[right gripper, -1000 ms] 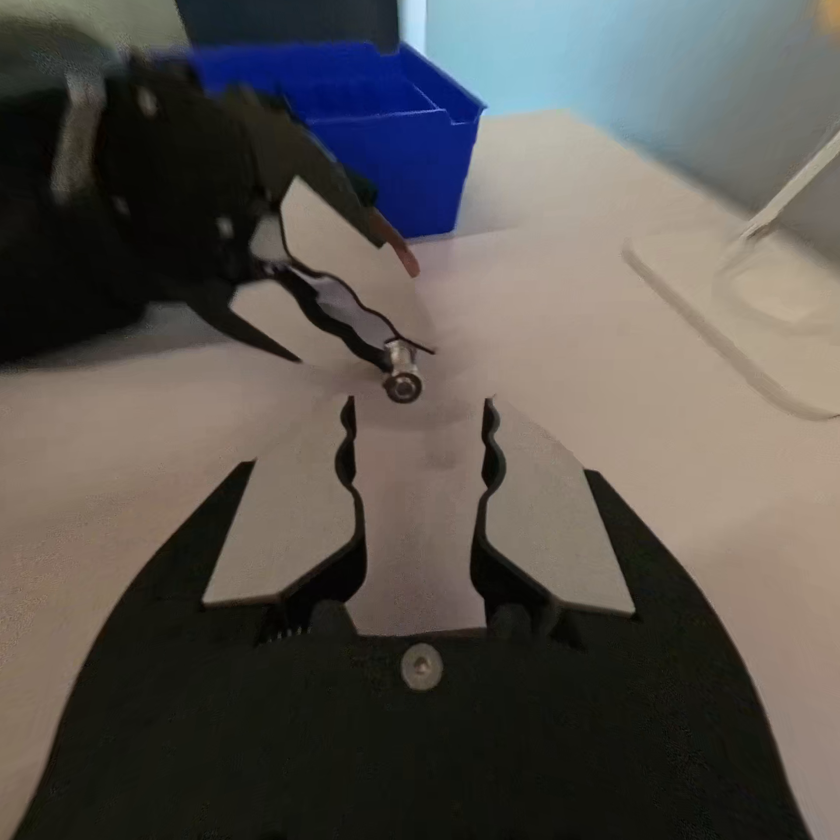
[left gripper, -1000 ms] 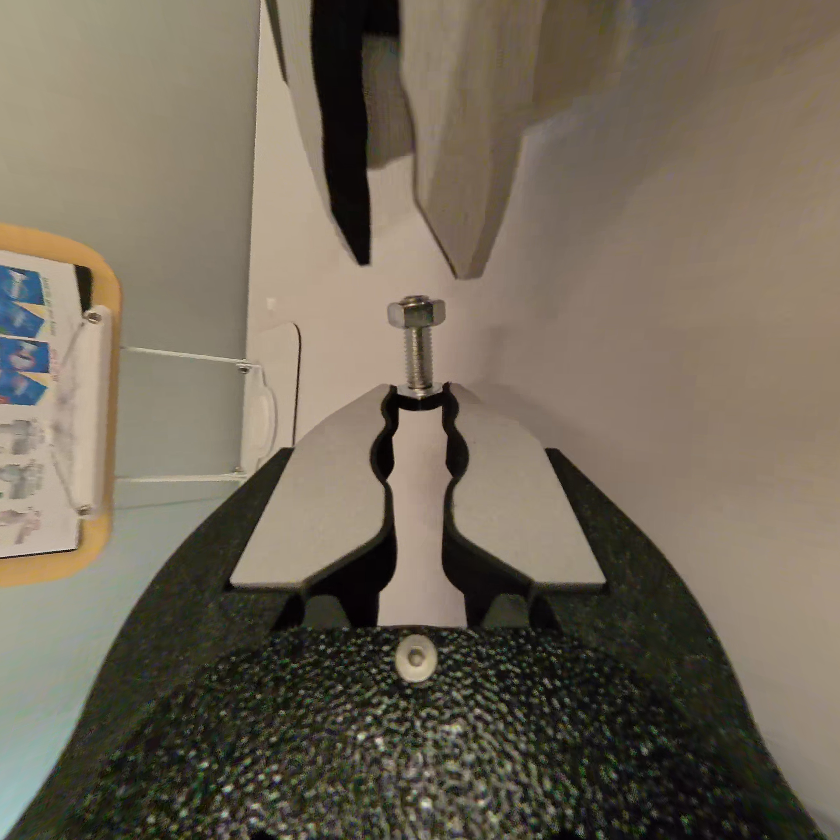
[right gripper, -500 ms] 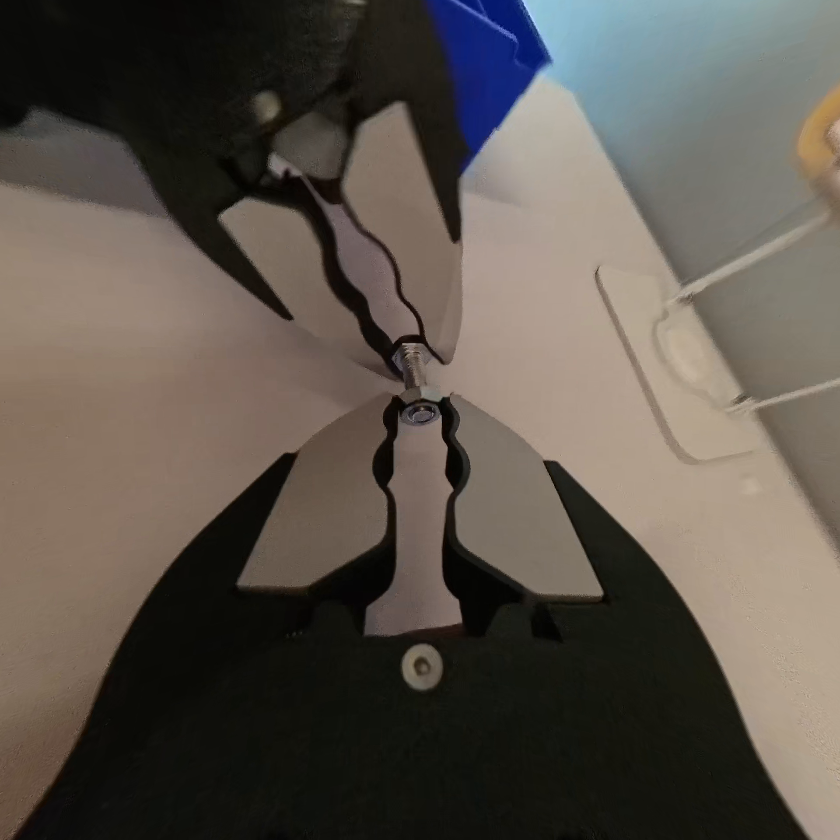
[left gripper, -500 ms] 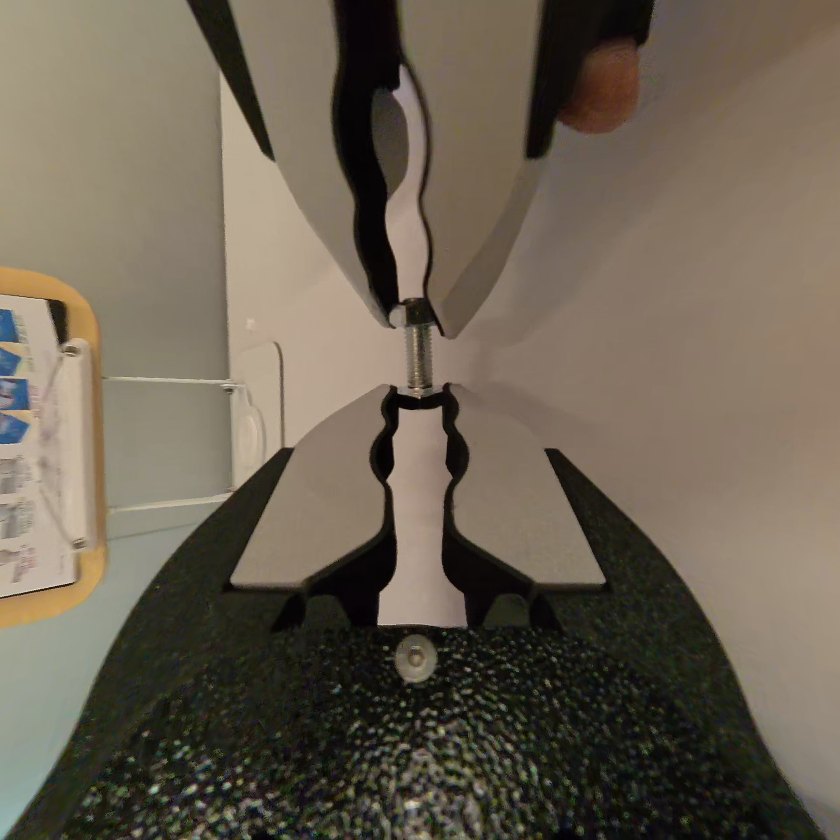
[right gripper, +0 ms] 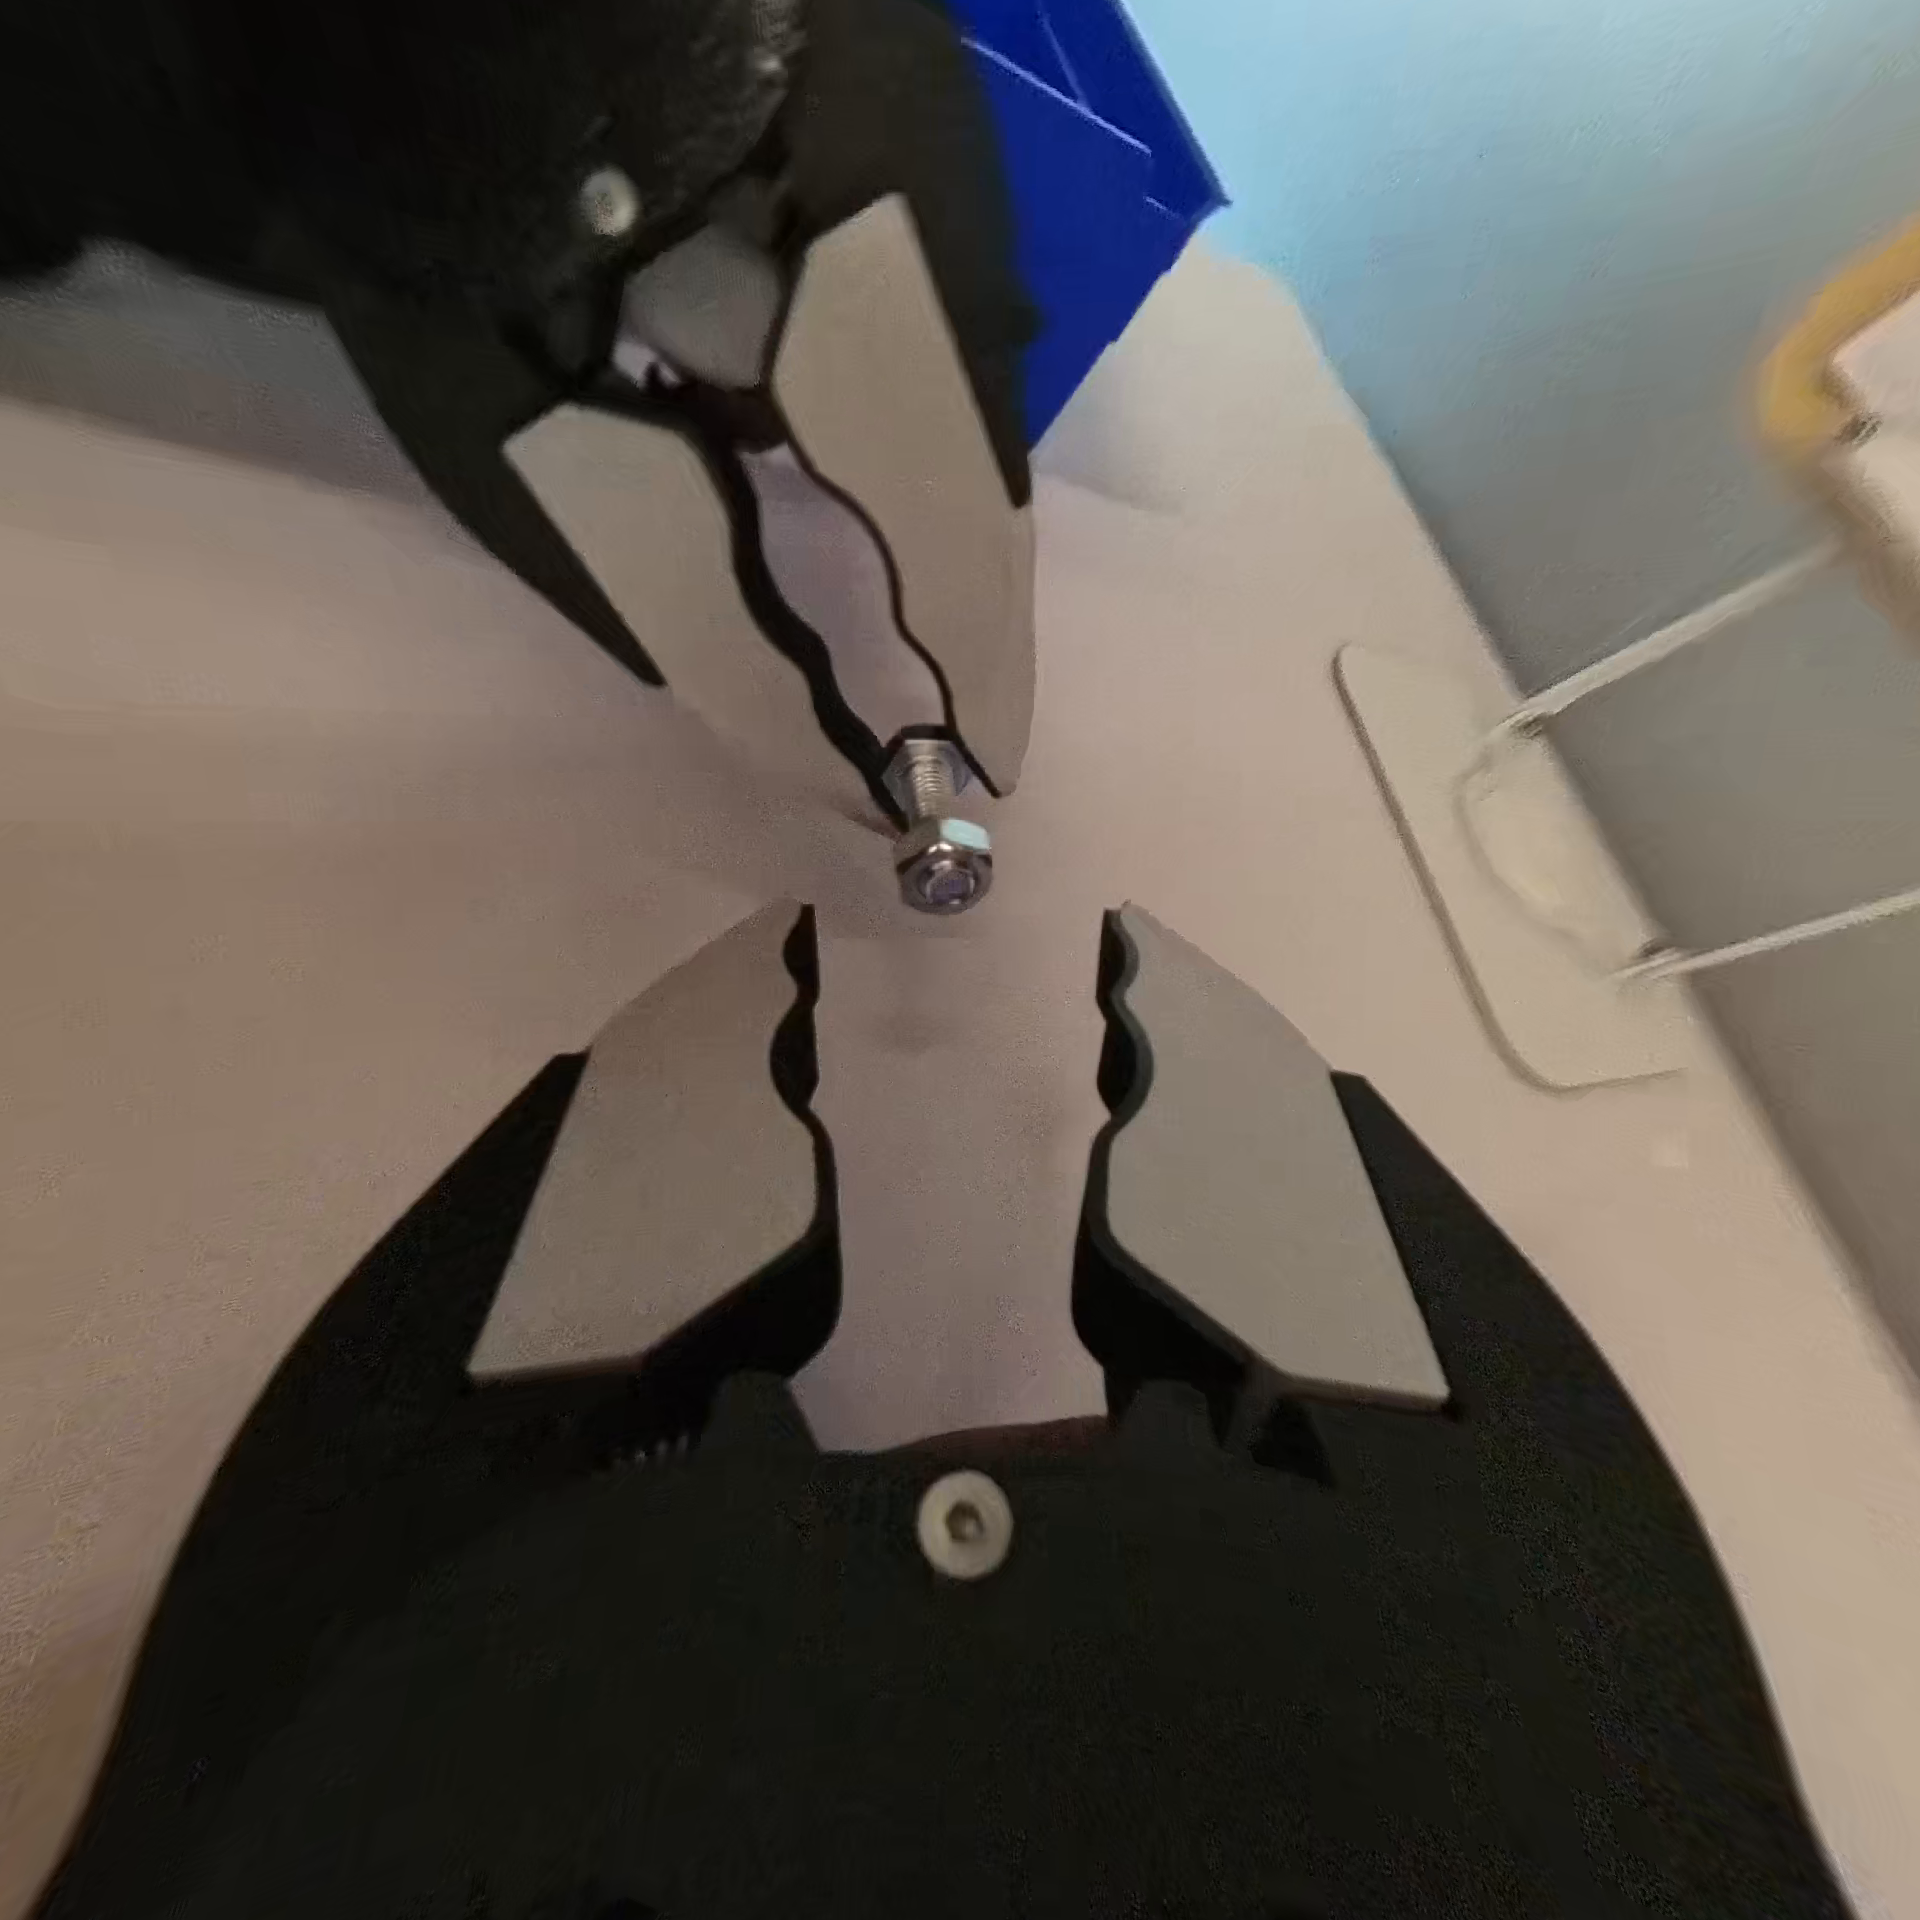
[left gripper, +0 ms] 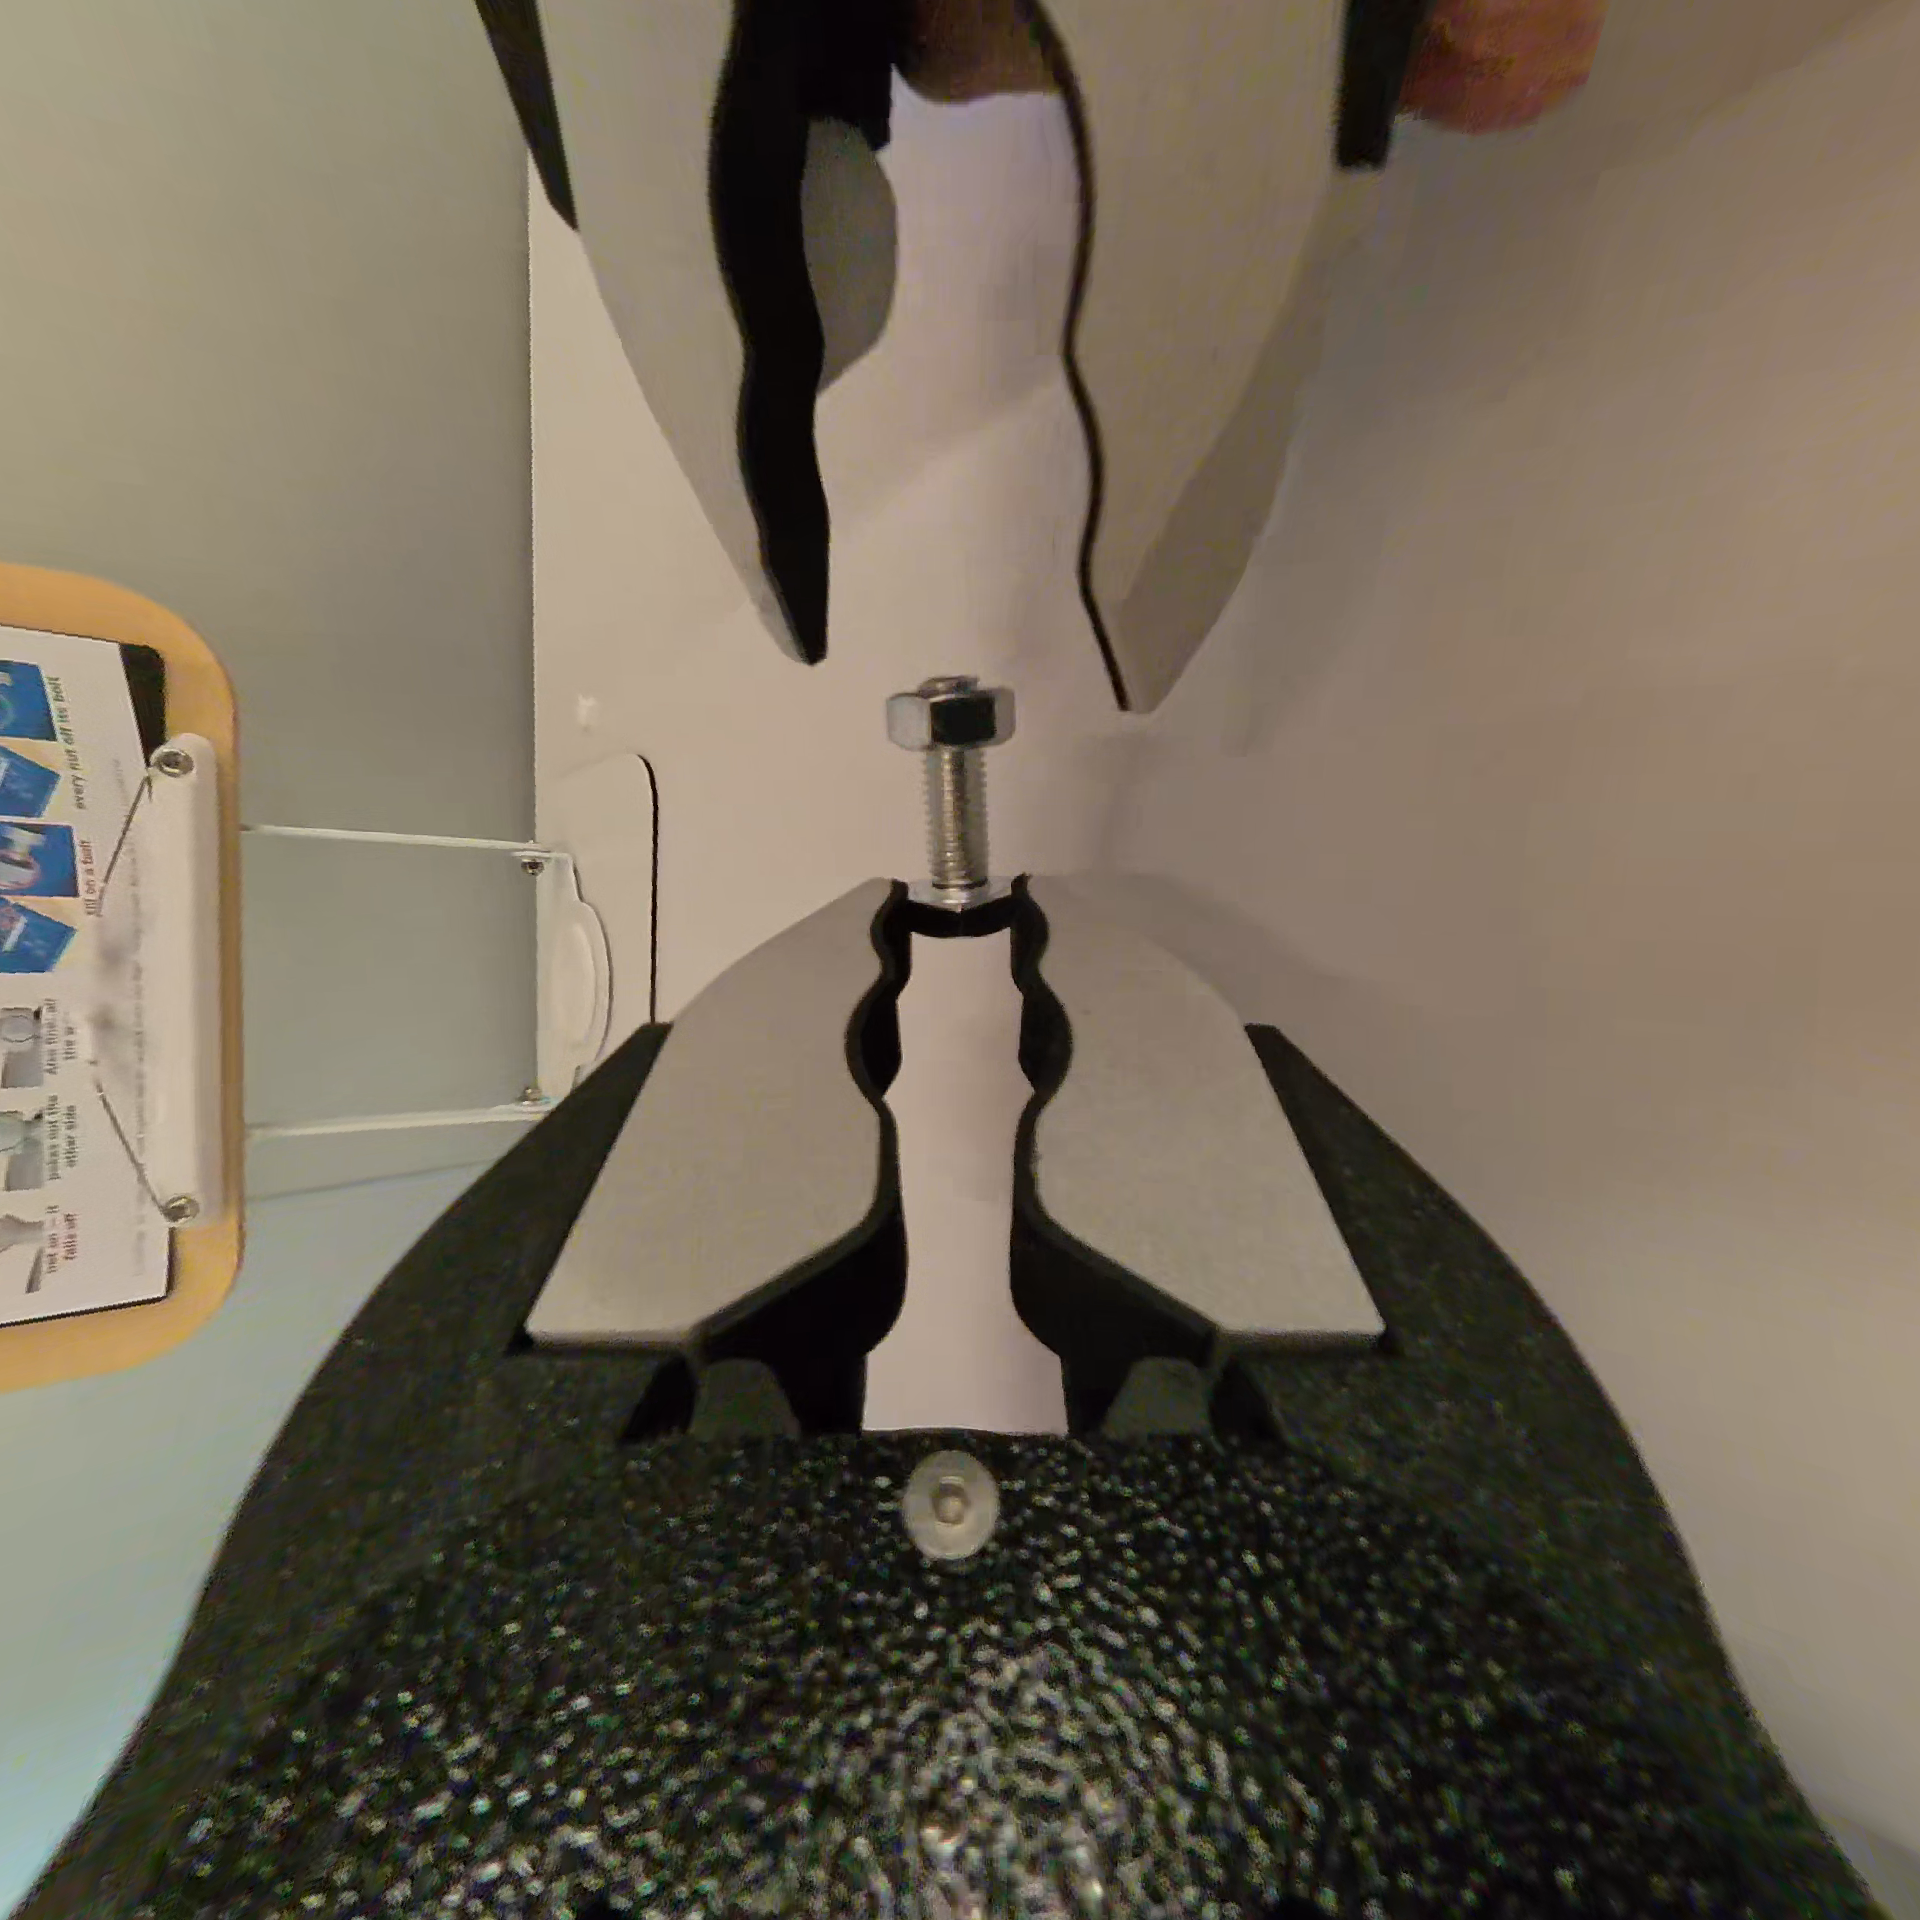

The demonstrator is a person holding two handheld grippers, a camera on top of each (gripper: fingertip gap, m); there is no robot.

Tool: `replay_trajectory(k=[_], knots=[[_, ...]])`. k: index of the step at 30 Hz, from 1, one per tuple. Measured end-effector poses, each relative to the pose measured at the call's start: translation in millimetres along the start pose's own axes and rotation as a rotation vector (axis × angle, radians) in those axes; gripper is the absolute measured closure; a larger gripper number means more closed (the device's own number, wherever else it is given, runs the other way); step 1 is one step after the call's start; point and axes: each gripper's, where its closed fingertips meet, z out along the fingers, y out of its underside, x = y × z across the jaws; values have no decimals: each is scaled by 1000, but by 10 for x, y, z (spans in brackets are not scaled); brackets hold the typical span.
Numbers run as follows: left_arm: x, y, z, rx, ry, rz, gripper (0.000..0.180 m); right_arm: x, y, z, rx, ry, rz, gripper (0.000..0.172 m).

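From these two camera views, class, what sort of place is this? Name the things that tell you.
Probably a workbench set up for small assembly practice: a plain white tabletop, a blue parts bin, an illustrated instruction sheet on a clipboard stand, and a steel bolt with a nut held by the left gripper.

We see the left gripper clamped on the head end of a bolt above the worktop, its nut at the far end facing the spread right gripper just short of it, a bin behind and a stand to the right.
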Motion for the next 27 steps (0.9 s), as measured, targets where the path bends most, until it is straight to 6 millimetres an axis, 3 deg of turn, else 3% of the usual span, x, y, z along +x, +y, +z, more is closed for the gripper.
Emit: replay_trajectory(k=[1,4,6,8,10,12,15,17,20,22,24,27], knots=[[10,-15,-4,9,10,-7,163,-15,-23,0,6,13,-46,122],[42,-57,-4,28,27,-7,162,-50,-69,20,12,17,-56,146],[36,-46,9,9,8,18,163,-36,-50,41,-15,-3,56,154],[12,-9,26,-26,-28,64,162,-37,-19,76,-36,-77,365,154],[21,19,45,-51,-44,116,162,-78,5,96,-13,-208,786,154],[34,17,62,-47,-39,108,162,-75,-15,81,62,-314,967,152],[33,20,63,-37,-19,47,162,-33,-72,36,107,-320,809,130],[33,31,53,-24,4,-7,162,15,-63,6,87,-212,568,119],[38,25,30,3,42,-79,162,57,-21,-26,22,-44,192,118],[52,14,18,20,64,-103,162,39,-7,-23,-14,16,17,118],[81,-10,13,36,90,-114,163,-15,-27,3,-19,27,-51,125],[117,-70,12,61,106,-104,163,-61,-49,40,-20,20,-36,153]])
